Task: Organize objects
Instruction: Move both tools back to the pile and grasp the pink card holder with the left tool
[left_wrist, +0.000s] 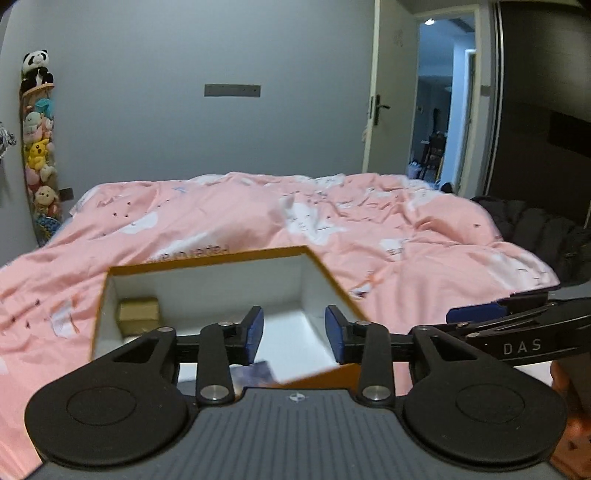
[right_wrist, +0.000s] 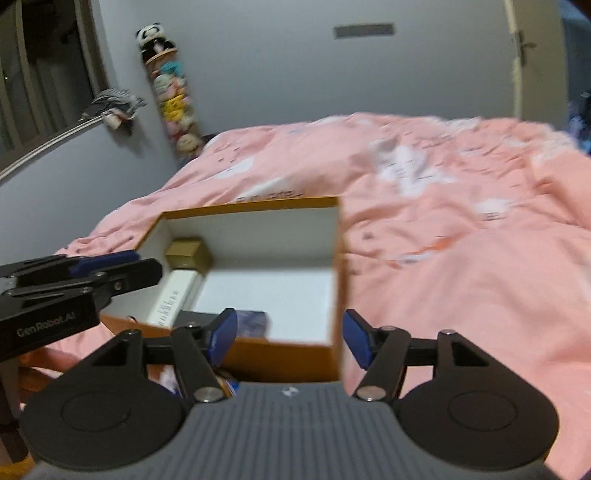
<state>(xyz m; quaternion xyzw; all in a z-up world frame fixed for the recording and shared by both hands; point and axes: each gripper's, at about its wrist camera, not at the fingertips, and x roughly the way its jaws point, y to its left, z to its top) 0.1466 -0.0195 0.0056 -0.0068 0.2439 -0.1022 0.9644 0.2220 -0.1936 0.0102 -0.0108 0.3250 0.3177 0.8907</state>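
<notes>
Orange cardboard box (right_wrist: 280, 347) sits on the pink-quilted bed (right_wrist: 461, 277), open-topped to receive items. Gold carton (right_wrist: 188, 253) and white box (right_wrist: 173, 295) line its left wall. Left tongs (left_wrist: 294, 334) and right tongs (right_wrist: 290, 338) hover spread, empty, at its near edge.

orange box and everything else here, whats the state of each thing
orange box: open, no lid, on the bed
gold box: inside, far left corner
white box: lying flat inside, along left wall
left gripper: open, empty
right gripper: open, empty
door: open
</notes>
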